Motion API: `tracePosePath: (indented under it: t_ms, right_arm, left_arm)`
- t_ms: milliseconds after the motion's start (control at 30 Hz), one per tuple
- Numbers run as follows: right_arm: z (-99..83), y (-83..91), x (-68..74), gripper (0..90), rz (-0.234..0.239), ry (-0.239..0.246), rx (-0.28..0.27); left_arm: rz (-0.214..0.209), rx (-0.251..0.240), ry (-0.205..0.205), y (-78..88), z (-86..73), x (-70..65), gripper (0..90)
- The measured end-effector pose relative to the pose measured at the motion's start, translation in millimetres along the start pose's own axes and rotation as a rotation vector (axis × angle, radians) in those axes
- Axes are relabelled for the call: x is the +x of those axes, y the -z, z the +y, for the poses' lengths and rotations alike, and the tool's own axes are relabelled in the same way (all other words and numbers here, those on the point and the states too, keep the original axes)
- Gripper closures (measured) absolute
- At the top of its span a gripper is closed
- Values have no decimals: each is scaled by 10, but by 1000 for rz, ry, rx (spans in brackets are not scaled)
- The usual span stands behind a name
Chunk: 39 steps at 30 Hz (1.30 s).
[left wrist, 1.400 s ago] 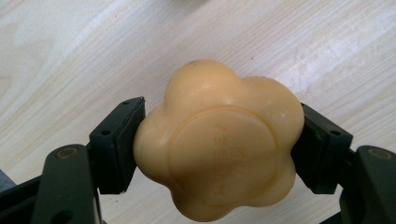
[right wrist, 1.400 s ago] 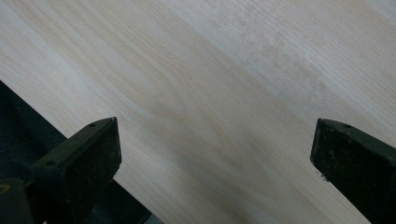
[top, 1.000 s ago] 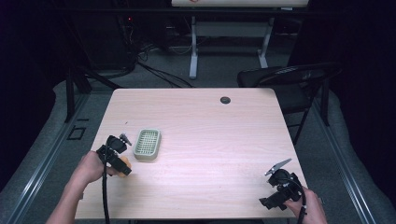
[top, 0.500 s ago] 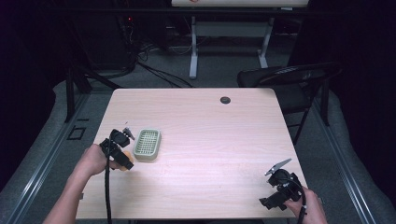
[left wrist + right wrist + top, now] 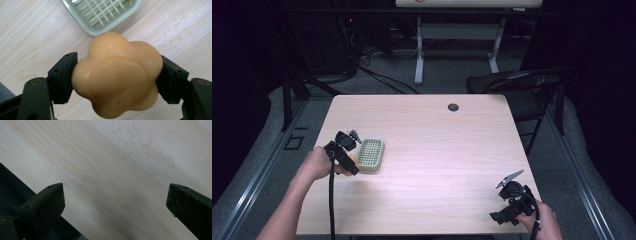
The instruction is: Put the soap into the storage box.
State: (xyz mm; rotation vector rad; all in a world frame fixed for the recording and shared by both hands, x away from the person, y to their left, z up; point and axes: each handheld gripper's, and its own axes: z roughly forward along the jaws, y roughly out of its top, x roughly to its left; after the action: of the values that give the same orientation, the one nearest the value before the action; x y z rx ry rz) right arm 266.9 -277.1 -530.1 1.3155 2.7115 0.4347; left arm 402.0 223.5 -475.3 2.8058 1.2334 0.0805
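Observation:
An orange flower-shaped soap (image 5: 117, 77) sits between the two black jaws of my left gripper (image 5: 117, 80), which is shut on it. The soap (image 5: 352, 161) hangs just above the table, right beside the near left edge of a pale green soap dish (image 5: 370, 155) with a grid floor (image 5: 102, 12). My left gripper (image 5: 343, 152) is at the table's left side, held by a hand. At the near right corner, my right gripper (image 5: 507, 200) is open with its jaws wide apart over bare wood (image 5: 115, 177), nothing between them.
The light wooden table (image 5: 437, 150) has a small black cable hole (image 5: 453, 107) near its far edge. A dark folding chair (image 5: 522, 85) stands beyond the far right corner. The table's edge (image 5: 37, 187) runs just below my right gripper.
My left gripper has moved right and a little forward with the soap, closing in on the soap dish's left edge. The right gripper has stayed still.

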Motion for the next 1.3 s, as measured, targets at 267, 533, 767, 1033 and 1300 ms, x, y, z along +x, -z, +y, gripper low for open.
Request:
tracePosePath:
  t_ms: [267,533,767,1033,1300]
  right_arm:
    - [-1,-3,0,15,-6,7,-1]
    - [-1,-5,-2,15,-5,9,2]
    - [-2,-8,1,15,-2,6,-2]
    - [-3,-10,3,15,0,5,-3]
    - [-5,-13,7,15,1,0,-3]
  left_arm:
    - [3,3,-18,45,125,-4,268]
    - [2,9,-22,40,242,24,268]
    - [4,5,-19,51,343,60,268]
    - [-4,14,-16,8,442,113,268]
    - [-1,19,-6,-75,503,164,267]
